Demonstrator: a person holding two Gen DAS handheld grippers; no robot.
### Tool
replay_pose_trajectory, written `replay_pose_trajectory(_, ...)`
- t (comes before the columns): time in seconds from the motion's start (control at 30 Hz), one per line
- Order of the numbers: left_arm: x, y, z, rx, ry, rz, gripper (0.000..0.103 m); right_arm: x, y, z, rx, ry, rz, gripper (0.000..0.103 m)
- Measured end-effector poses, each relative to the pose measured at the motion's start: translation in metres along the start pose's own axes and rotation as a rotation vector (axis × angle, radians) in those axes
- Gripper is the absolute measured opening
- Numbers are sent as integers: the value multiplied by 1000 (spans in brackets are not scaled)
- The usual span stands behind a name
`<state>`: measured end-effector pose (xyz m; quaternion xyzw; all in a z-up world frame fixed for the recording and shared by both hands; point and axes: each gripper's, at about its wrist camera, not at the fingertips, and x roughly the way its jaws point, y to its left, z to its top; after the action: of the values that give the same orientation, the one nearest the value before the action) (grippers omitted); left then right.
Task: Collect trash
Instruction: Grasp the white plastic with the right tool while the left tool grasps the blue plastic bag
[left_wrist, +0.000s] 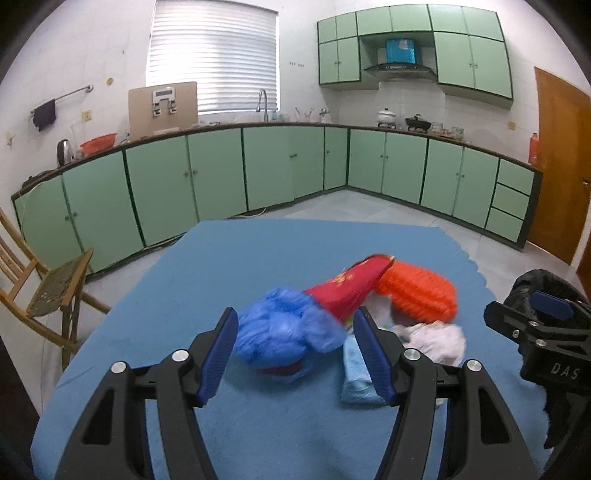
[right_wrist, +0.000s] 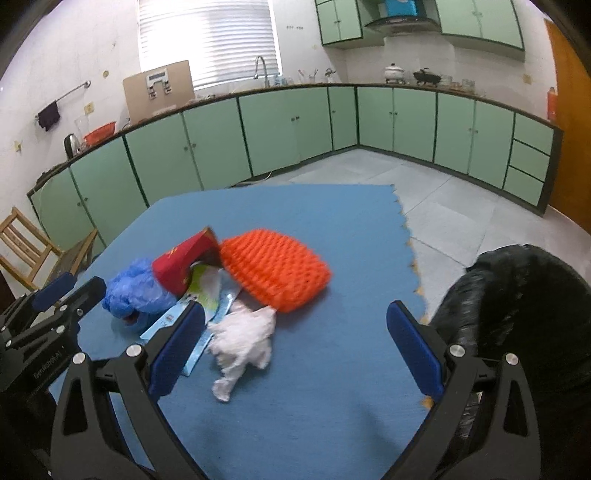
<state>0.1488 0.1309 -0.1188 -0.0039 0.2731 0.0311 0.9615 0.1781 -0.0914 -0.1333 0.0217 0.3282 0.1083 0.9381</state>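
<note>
Both pairs of jaws stand wide and hold nothing. The left gripper hovers low over the blue worktop, its fingers flanking a crumpled blue plastic bag. The trash heap lies mid-worktop: at the bag's 2 o'clock a red carton, beyond it an orange foam net; white crumpled paper and a light blue wrapper lie nearer. The right gripper hangs above the paper. A black trash bag bulges at its 3 o'clock, off the worktop's edge. "DAS" reads on the right gripper's body. Green cabinets line the walls; a wooden chair stands at 9 o'clock.
</note>
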Motion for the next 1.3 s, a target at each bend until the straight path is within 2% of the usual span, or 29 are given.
replay_pose_trajectory(0.07, 1, 7, -6, -5, 10, 2, 64, 8, 6, -3, -9, 18, 4, 95)
replay_pose_trajectory(0.2, 5, 10, -11, -8, 24, 6, 64, 23, 15, -7, -16, 57, 16, 83)
replay_pose_trajectory(0.33, 9, 13, -13, -14, 37, 10, 64, 35, 23, -9, -34, 90, 19, 81)
replay_pose_trajectory(0.57, 15, 15, -16, -27, 54, 11, 64, 50, 30, -15, -39, 152, 40, 66)
replay_pose_trajectory(0.63, 17, 16, -15, -30, 60, 10, 64, 53, 32, -17, -41, 167, 52, 59)
replay_pose_trajectory(0.77, 20, 14, -16, -31, 68, 8, 64, 56, 34, -17, -45, 192, 108, 33)
replay_pose_trajectory(0.87, 22, 12, -17, -34, 68, 4, 64, 53, 38, -18, -59, 191, 135, 23)
replay_pose_trajectory(1.3, 28, 10, -16, -32, 64, 2, 64, 17, 28, 9, -30, 86, 154, 21)
